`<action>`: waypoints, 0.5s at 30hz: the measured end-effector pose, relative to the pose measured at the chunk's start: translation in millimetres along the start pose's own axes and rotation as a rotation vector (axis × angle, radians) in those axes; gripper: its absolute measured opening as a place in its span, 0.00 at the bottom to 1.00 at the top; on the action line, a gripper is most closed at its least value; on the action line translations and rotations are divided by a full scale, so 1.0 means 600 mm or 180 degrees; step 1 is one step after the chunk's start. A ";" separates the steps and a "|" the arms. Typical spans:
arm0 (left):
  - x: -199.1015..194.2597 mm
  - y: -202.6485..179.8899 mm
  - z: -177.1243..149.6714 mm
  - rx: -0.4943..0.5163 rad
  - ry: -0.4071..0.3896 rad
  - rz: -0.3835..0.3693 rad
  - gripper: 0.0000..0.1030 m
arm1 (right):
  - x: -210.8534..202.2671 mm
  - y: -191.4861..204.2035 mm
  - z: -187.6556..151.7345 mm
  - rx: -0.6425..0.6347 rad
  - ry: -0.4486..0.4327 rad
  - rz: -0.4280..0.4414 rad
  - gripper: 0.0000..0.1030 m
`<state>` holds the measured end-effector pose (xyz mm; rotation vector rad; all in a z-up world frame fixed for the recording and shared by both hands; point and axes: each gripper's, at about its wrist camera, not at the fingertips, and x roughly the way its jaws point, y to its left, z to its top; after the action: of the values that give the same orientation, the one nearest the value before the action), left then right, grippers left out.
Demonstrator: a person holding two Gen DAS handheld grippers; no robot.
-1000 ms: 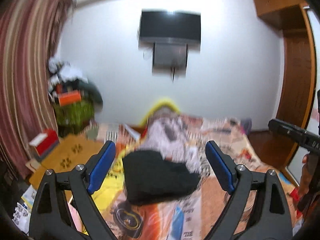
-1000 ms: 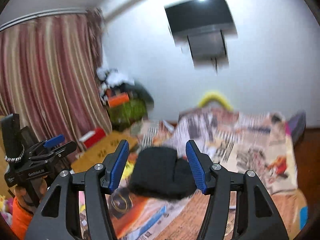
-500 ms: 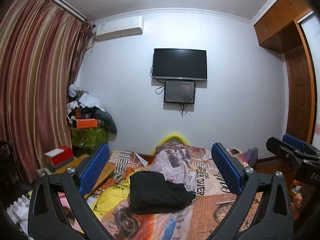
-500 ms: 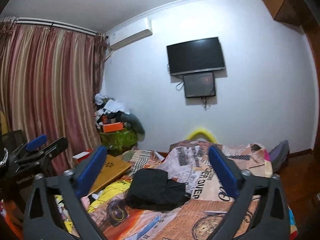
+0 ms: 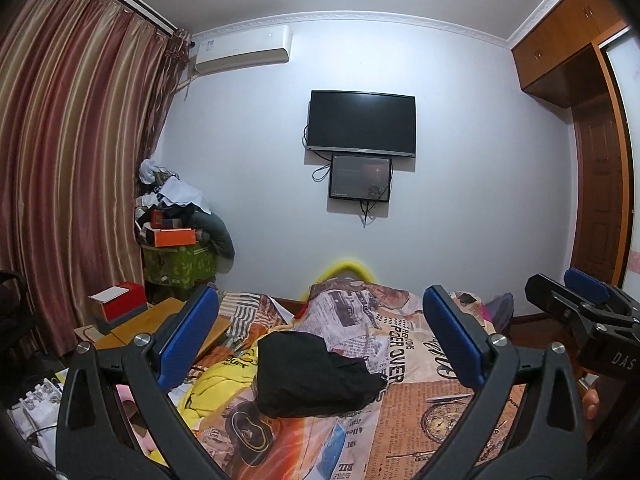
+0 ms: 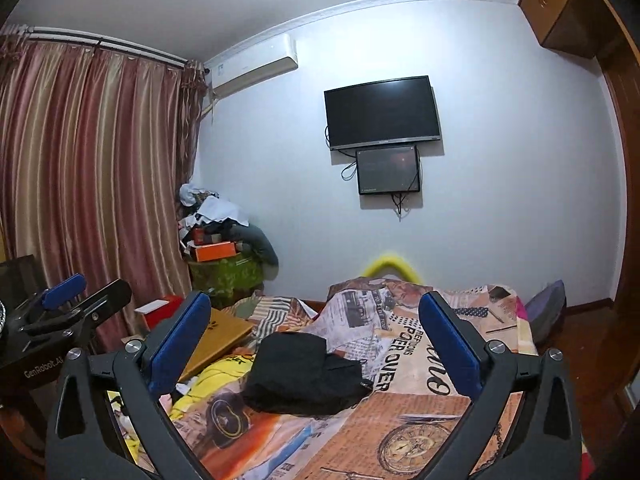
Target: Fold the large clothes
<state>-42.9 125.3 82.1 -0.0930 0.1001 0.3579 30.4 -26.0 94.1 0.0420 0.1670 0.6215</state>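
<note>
A black garment [image 5: 312, 372] lies in a rough folded heap on the bed with the newspaper-print cover [image 5: 420, 412]; it also shows in the right wrist view [image 6: 304, 376]. My left gripper [image 5: 320, 344] is open and empty, held above and in front of the garment, apart from it. My right gripper [image 6: 316, 344] is open and empty too, at a similar distance. Each gripper shows at the edge of the other's view: the right one [image 5: 580, 308] and the left one [image 6: 64, 304].
A yellow garment [image 5: 216, 384] lies left of the black one. A wooden board [image 6: 220, 340] and a red box [image 5: 120, 304] stand to the left, a cluttered green stand [image 5: 180, 264] in the corner, curtains [image 5: 72, 180] beyond. A wardrobe [image 5: 592, 184] stands right.
Both grippers have opened wider and tilted up and back from the black garment. The garment has stayed where it was on the bed.
</note>
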 end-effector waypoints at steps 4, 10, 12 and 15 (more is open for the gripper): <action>0.002 -0.001 -0.002 0.0011 0.0025 -0.0006 1.00 | -0.006 0.004 -0.001 -0.0030 0.0002 -0.0007 1.00; 0.007 -0.004 -0.004 0.0066 0.0040 0.0020 1.00 | -0.010 0.006 -0.004 -0.0047 0.0029 -0.0012 1.00; 0.008 -0.005 -0.006 0.0075 0.0046 0.0022 1.00 | -0.011 0.007 -0.005 -0.0044 0.0044 -0.0017 1.00; 0.009 -0.009 -0.008 0.0093 0.0057 0.0031 1.00 | -0.010 0.006 -0.005 -0.0027 0.0069 -0.0009 1.00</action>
<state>-36.6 121.4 76.9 -0.0667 0.1235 0.3652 23.1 -26.5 92.5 0.0267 0.1854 0.6200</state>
